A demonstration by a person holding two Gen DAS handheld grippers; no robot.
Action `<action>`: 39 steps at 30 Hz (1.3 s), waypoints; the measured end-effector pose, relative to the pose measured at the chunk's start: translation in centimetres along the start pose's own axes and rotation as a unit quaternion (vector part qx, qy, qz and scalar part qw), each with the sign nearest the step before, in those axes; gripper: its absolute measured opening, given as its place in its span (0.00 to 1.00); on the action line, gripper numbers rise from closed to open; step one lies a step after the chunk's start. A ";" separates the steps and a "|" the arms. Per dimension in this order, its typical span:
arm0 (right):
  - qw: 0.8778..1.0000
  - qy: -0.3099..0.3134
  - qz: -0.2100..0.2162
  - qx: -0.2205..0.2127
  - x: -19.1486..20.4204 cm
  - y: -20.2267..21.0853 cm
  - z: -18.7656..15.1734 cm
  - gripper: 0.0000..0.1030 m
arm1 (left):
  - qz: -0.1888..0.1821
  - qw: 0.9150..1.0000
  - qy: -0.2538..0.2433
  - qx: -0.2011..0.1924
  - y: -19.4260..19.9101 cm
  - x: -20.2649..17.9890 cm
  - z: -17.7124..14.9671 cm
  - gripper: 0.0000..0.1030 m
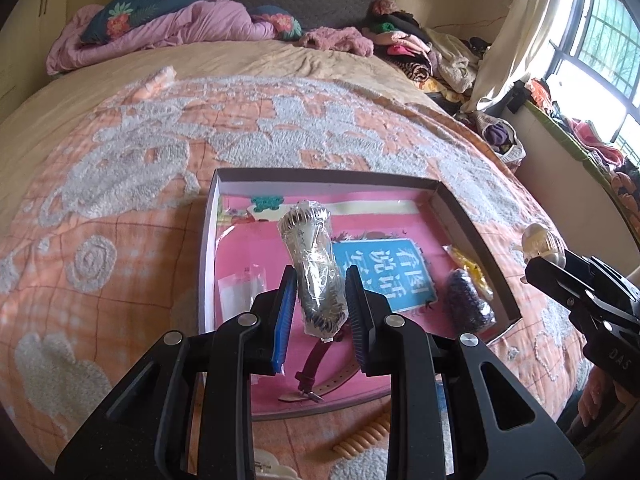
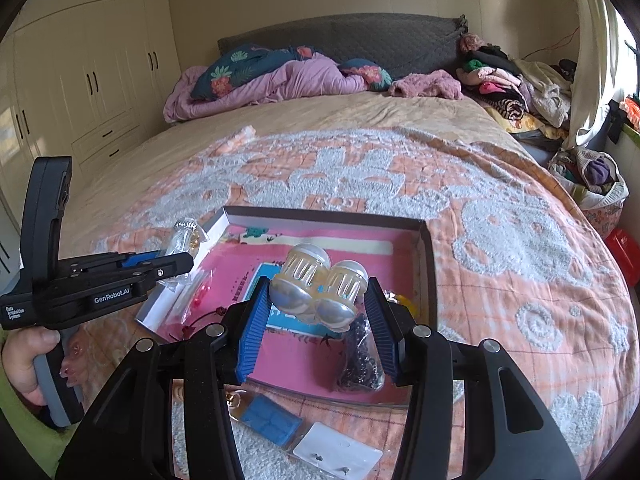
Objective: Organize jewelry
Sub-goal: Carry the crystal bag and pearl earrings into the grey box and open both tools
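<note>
Left gripper (image 1: 320, 300) clamped on a clear plastic packet (image 1: 314, 264) of silvery jewelry, blue pads narrowly apart, held upright above the near left part of the shallow box (image 1: 472, 224) on the bed's patterned cover (image 1: 120, 184). Right gripper (image 2: 316, 308) closed a little wider on a pale double-domed ornament (image 2: 320, 284), translucent with ribbed sides and pearly round ends, raised over the box's middle. Inside the box: pink lining, a blue printed card (image 1: 388, 272), a dark beaded bag (image 1: 468, 300) by the right wall, a red watch strap (image 1: 320, 364) near the front edge.
</note>
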State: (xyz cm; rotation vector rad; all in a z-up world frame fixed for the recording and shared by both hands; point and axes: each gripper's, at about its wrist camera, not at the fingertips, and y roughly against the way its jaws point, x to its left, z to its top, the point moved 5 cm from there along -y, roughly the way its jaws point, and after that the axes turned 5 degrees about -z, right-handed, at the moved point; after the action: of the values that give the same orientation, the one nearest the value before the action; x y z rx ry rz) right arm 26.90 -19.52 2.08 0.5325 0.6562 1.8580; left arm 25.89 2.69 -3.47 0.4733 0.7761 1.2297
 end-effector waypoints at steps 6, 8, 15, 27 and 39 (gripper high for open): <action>1.000 0.005 0.006 0.019 0.6 -1.7 -0.8 0.45 | 0.003 1.000 0.009 0.016 -1.5 1.0 -0.5 0.17; 1.000 0.005 0.007 0.025 0.8 -2.2 -1.2 0.45 | 0.004 1.000 0.011 0.022 -2.0 1.3 -0.7 0.17; 0.999 0.008 0.012 0.047 1.5 -3.9 -2.2 0.45 | 0.004 0.999 0.016 0.036 -3.0 1.8 -1.2 0.18; 0.997 0.011 0.018 0.073 2.3 -5.8 -3.4 0.45 | 0.001 0.999 0.019 0.041 -3.4 2.2 -1.2 0.18; 0.996 0.003 0.021 0.084 2.3 -6.2 -3.9 0.45 | 0.003 0.999 0.024 0.027 -2.4 2.4 -0.8 0.20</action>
State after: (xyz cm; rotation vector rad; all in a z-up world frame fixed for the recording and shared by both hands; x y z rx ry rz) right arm 27.89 -16.22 -4.77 0.6547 0.8158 1.8532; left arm 27.18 4.19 -6.33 0.4917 0.8513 1.2316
